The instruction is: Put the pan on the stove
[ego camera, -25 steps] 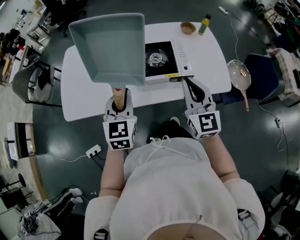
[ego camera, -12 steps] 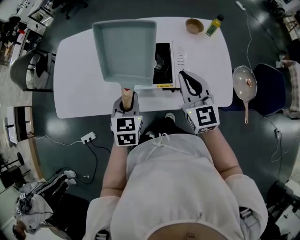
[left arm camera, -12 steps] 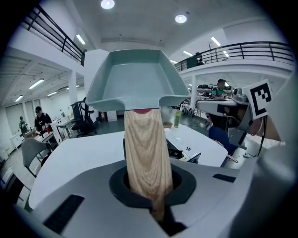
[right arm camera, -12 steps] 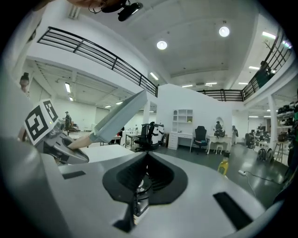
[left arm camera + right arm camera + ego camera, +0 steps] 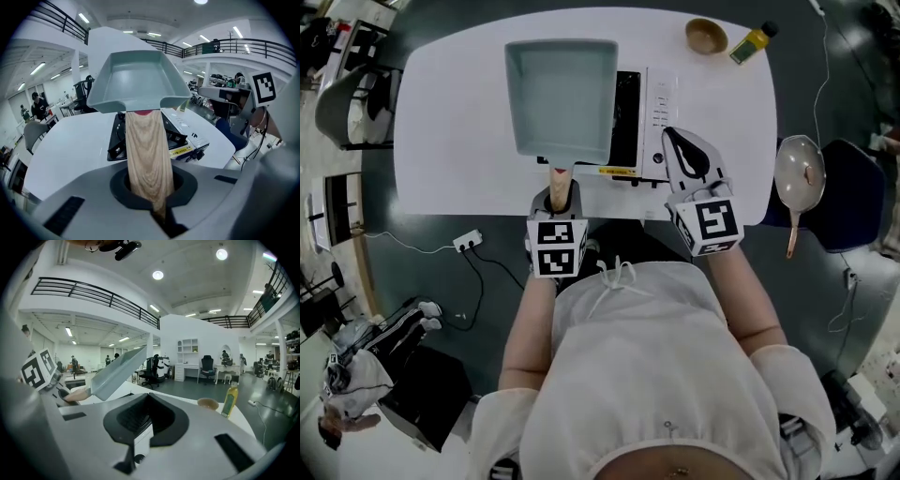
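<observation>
Left hand-held gripper (image 5: 561, 201) is clamped shut on the end of the wooden handle (image 5: 559, 177). That is a single grip point, far from the pan's weight.
Main risk: the handle twists or slips in the jaws and the pan (image 5: 561, 94) droops or rolls on the way down.

Right hand-held gripper (image 5: 676, 145) has its jaws together with nothing between them. It sits just beside the front of the stove (image 5: 630, 122), at the control-panel side. If it drifts forward it may nudge the stove or its controls.

The pan hangs in the air with its nose up. It is over the left part of the stove and overhangs the worktop (image 5: 459, 122) beyond. The left gripper view shows a clear gap between its underside and the burner (image 5: 116, 138).

- If it is lowered from here, it probably lands off-centre – one edge on the pot supports, the other unsupported. It could then tip toward the worktop.
- If it comes down tilted, the front edge may catch a support and shove the stove.
- The stove sits near the worktop's front edge, so a pull back toward the person could drag it closer to that edge.

The bowl (image 5: 706, 36) and bottle (image 5: 753, 42) at the far edge are well apart from the pan – low risk unless the pan overshoots forward.
</observation>
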Demonstrator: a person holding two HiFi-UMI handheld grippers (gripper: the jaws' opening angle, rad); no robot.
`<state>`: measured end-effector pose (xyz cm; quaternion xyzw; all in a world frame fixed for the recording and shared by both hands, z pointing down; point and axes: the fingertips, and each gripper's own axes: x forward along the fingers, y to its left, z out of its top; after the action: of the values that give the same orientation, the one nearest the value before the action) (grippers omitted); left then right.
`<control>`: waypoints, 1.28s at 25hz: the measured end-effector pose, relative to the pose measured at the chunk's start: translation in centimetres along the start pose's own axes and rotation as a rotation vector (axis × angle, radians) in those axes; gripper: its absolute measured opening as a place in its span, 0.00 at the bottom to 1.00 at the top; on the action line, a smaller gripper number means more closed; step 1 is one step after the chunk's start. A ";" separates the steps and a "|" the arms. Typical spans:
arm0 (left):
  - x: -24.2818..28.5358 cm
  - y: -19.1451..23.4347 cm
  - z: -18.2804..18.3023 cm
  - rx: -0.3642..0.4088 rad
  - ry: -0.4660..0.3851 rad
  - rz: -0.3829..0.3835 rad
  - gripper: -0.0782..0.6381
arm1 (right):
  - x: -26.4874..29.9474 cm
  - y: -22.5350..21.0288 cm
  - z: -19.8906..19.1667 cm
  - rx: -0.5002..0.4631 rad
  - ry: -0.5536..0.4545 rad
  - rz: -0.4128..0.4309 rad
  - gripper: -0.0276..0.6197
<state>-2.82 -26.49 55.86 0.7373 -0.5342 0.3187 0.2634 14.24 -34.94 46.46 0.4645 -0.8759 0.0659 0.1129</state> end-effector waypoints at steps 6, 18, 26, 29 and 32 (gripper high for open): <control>1.6 -0.7 -2.8 -0.015 0.153 0.012 0.14 | 1.2 -0.6 -1.6 0.027 0.025 0.026 0.05; 2.7 -1.5 -5.4 -0.045 0.339 0.010 0.14 | 1.5 -1.8 -3.2 0.053 0.053 0.013 0.05; 2.3 -1.6 -5.4 -0.011 0.442 0.005 0.14 | 1.1 -2.9 -4.2 0.083 0.074 -0.010 0.05; 2.0 -1.9 -5.3 -0.037 0.471 -0.019 0.14 | 1.1 -3.4 -4.4 0.094 0.074 -0.016 0.05; 1.8 -2.7 -5.0 -0.105 0.505 -0.072 0.14 | 1.2 -3.8 -4.7 0.104 0.079 -0.019 0.05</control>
<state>-0.80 -23.20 60.36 0.6382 -0.4409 0.4549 0.4374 17.37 -37.00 51.37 0.4752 -0.8616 0.1285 0.1240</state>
